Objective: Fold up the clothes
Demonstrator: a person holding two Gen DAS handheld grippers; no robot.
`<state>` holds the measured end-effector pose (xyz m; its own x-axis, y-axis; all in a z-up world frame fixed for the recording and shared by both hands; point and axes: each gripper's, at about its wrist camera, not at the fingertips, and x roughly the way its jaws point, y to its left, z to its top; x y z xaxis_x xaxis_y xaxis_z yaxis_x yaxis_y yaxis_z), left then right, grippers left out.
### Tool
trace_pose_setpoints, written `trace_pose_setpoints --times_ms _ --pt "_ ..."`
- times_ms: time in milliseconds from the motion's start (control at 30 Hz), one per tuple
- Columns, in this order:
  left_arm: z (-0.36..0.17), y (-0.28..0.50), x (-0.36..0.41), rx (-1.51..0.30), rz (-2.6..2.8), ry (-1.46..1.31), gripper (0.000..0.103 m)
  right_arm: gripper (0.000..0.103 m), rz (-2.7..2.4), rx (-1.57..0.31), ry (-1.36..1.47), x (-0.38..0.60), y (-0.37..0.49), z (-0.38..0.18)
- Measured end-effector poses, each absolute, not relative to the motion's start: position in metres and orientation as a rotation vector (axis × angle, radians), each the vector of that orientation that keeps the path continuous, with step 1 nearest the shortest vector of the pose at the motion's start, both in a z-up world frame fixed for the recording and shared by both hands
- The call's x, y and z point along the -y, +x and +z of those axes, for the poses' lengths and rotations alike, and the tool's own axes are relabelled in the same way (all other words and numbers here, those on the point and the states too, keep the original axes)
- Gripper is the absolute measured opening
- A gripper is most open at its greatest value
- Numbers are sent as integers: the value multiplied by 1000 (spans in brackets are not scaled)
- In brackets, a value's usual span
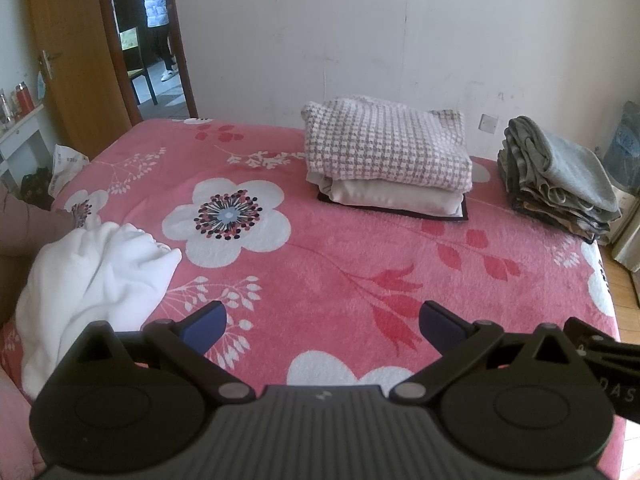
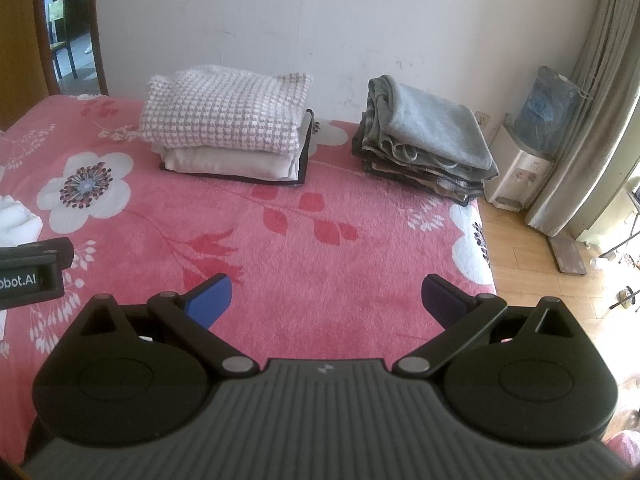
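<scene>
A crumpled white garment [image 1: 92, 276] lies at the left edge of the pink flowered bed [image 1: 340, 248]; a bit of it shows in the right wrist view [image 2: 16, 220]. My left gripper [image 1: 322, 326] is open and empty above the bed, right of the garment. My right gripper [image 2: 326, 300] is open and empty above the bed's near middle. A folded stack topped by a checked knit [image 1: 384, 152] sits at the back, also in the right wrist view [image 2: 228, 120]. A second folded stack of grey clothes [image 1: 556, 176] sits at the back right [image 2: 424, 144].
A white wall runs behind the bed. An open wooden door [image 1: 76, 60] stands at the left, with a person [image 1: 158, 20] beyond it. A water dispenser [image 2: 524, 152], a curtain [image 2: 580, 100] and wooden floor [image 2: 536, 264] lie right of the bed.
</scene>
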<state>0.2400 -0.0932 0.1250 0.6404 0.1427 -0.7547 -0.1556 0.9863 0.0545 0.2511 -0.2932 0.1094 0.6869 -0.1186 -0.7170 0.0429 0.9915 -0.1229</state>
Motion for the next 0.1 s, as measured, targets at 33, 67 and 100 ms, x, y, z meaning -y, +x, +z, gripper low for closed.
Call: trace_pose_setpoints --times_ms 33,67,100 --pt "125 240 94 -860 170 -15 103 102 -91 -810 -99 294 251 109" --pt "125 240 94 -861 170 -14 103 102 -91 -811 -99 294 252 109" --pt "124 240 94 -862 171 -13 103 102 -91 -811 -98 294 252 109"
